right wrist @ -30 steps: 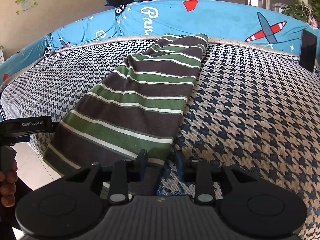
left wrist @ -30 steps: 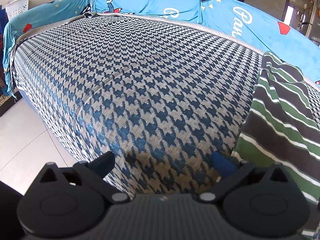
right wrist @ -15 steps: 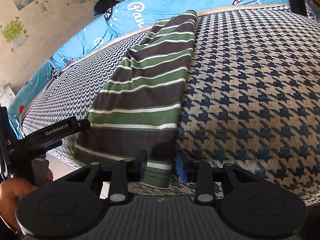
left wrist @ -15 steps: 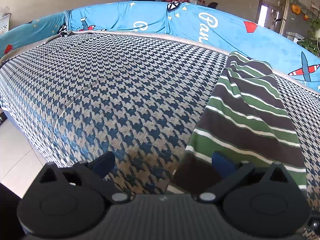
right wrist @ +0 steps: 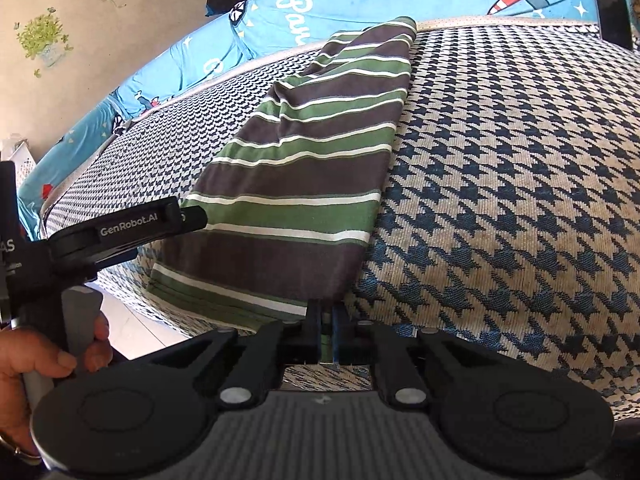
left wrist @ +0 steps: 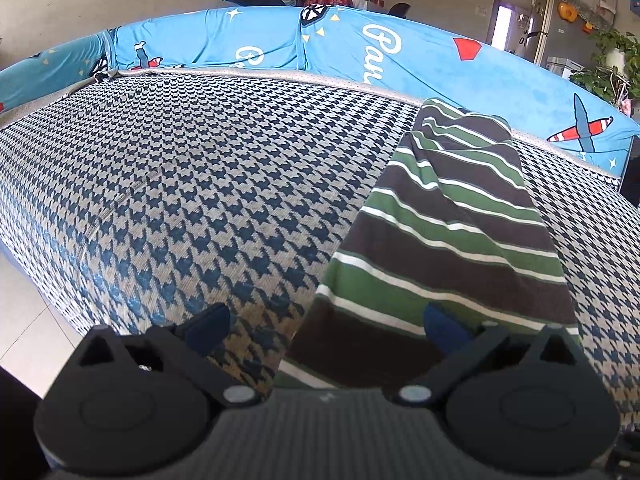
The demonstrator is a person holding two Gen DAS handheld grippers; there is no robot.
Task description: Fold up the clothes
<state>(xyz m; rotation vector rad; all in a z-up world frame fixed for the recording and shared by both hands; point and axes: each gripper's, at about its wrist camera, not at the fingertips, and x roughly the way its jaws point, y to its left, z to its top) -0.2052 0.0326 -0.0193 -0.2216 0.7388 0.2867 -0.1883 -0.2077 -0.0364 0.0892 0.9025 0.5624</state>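
— Houndstooth bed cover (left wrist: 200, 200), and where's the striped shirt (right wrist: 304, 184)?
— Lying long across it. Right gripper (right wrist: 327, 320) has pinched the near hem corner, fingers pressed together on it.
— And the left gripper (left wrist: 324, 324)?
— Spread wide, the shirt's other near corner between its fingers, untouched.

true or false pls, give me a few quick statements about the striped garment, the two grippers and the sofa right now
1. The right gripper is shut on the near corner of the striped garment. True.
2. The left gripper is shut on the garment. False: its jaws stand wide open, the near left hem corner between them.
3. The garment lies as a long narrow strip on the houndstooth cover. True.
4. The garment is red with white dots. False: it has green and dark grey bands with thin white lines.
5. A blue printed sheet covers the sofa back. True.
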